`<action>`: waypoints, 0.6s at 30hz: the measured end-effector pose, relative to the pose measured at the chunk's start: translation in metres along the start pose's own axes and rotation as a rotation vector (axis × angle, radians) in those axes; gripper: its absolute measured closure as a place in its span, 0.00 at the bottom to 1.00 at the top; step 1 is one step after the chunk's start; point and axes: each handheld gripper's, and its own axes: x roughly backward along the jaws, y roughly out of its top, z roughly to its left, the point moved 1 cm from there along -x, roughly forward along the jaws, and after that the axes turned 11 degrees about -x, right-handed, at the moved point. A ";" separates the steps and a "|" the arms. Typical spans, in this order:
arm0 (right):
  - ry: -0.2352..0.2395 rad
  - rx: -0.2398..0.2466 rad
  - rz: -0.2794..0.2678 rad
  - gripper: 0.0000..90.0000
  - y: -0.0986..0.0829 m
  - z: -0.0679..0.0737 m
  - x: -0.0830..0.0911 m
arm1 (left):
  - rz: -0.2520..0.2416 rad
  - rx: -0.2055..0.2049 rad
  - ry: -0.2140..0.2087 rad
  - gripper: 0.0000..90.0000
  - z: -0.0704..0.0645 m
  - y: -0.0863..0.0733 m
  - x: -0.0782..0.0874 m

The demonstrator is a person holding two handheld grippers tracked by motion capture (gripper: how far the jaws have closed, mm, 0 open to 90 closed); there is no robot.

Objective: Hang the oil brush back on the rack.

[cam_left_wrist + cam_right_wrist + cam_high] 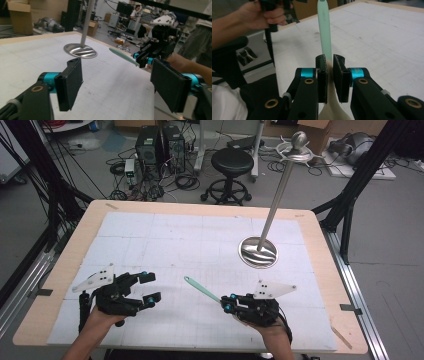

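Between right gripper (330, 75) jaws: slim mint-green spatula (324, 30), clamped; left gripper (117, 82) jaws apart.

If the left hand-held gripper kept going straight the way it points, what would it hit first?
Probably the mint-green spatula handle held in the right hand-held gripper, which lies ahead of the open left hand-held gripper; depth is hard to judge.

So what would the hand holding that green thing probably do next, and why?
Probably carry it toward the metal stand, though that is a guess. The right gripper is shut on the mint-green utensil, held by its pale end with the green handle pointing away. The left gripper is open and holds nothing, and the stand is the other thing on the table.
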 end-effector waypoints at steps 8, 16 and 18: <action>0.132 0.027 -0.035 0.92 0.006 0.012 -0.003 | 0.015 -0.051 -0.143 0.36 -0.012 0.011 -0.026; 0.212 0.024 -0.029 0.92 0.006 0.016 -0.009 | 0.000 -0.069 -0.241 0.49 -0.021 0.016 -0.041; 0.230 0.023 -0.035 0.92 0.007 0.016 -0.009 | -0.002 -0.071 -0.263 0.53 -0.022 0.018 -0.044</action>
